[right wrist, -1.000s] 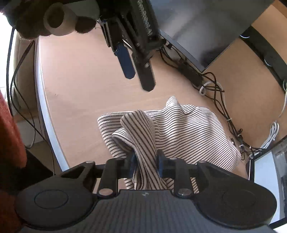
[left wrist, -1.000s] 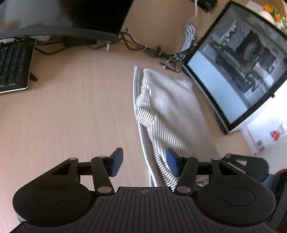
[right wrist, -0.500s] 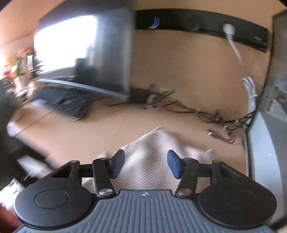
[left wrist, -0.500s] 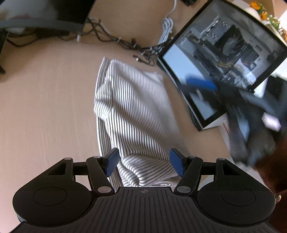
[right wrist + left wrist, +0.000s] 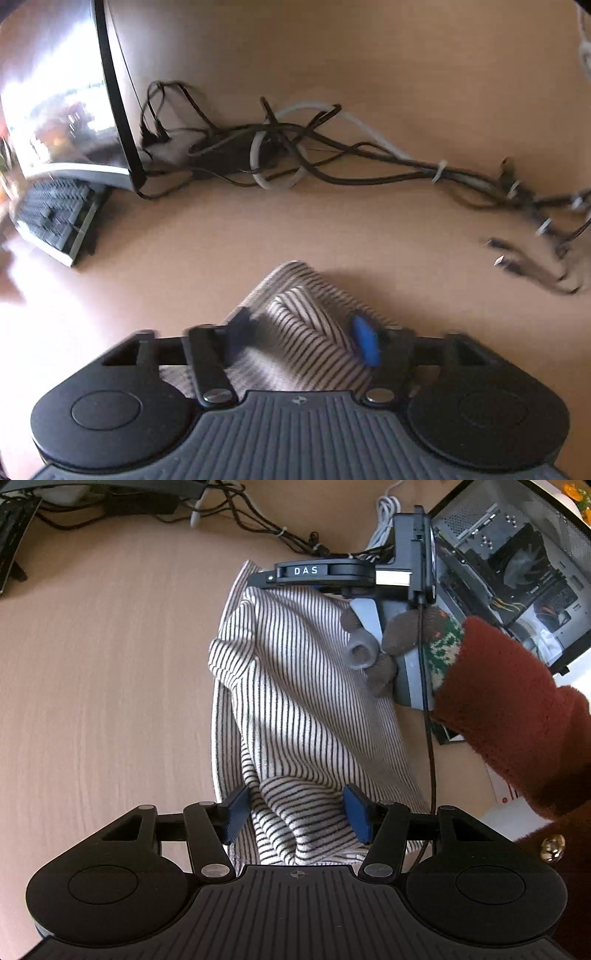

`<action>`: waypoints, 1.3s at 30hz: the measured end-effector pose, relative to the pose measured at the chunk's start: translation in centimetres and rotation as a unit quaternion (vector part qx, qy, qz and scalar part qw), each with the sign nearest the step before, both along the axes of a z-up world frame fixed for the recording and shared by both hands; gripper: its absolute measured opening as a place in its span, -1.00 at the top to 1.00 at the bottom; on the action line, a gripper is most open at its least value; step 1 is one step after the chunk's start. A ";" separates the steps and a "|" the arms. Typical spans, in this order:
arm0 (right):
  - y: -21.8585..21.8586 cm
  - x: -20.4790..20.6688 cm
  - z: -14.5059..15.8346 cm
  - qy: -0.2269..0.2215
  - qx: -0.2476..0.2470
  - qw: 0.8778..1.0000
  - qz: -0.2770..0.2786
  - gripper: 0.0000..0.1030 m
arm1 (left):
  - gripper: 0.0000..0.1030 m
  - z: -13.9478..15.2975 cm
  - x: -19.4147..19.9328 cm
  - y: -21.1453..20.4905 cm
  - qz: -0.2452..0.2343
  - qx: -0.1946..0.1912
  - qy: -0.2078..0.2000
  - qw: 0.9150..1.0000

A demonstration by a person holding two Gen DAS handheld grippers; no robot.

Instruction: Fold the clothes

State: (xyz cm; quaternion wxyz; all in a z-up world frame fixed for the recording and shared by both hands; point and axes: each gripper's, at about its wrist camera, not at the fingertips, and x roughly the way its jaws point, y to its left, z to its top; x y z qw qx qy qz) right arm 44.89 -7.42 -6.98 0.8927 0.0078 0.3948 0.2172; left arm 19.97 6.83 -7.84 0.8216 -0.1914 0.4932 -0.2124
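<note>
Two hand-held grippers, left (image 5: 295,814) and right (image 5: 304,338), both wide open, sit over the black-and-white striped soft cloth (image 5: 295,686) lying on the light wooden table (image 5: 103,686), computer case (image 5: 517,561) at 2 o'clock.

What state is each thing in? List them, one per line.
striped garment: partly folded, rumpled, lying on the desk.
left gripper: open, jaws either side of a fold at the near end.
right gripper: open, jaws astride the far corner.
PC case: glass side shut, insides showing.
cables: tangled, some tied.
monitor: upright; on or off unclear.
</note>
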 end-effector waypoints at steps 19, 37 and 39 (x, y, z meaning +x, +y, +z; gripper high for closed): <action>-0.1 -5.9 2.9 -0.073 -0.083 0.994 0.014 0.13 | -0.13 -0.5 0.0 0.0 0.002 0.029 -0.015 0.999; -6.5 -17.1 0.7 0.094 0.166 0.965 -0.181 -0.78 | -0.51 -0.7 5.0 -3.3 -0.075 0.003 -0.057 0.996; -5.6 -17.2 1.2 0.086 0.141 0.970 -0.180 -0.86 | -0.52 -0.7 4.9 -3.4 -0.079 0.006 -0.057 0.995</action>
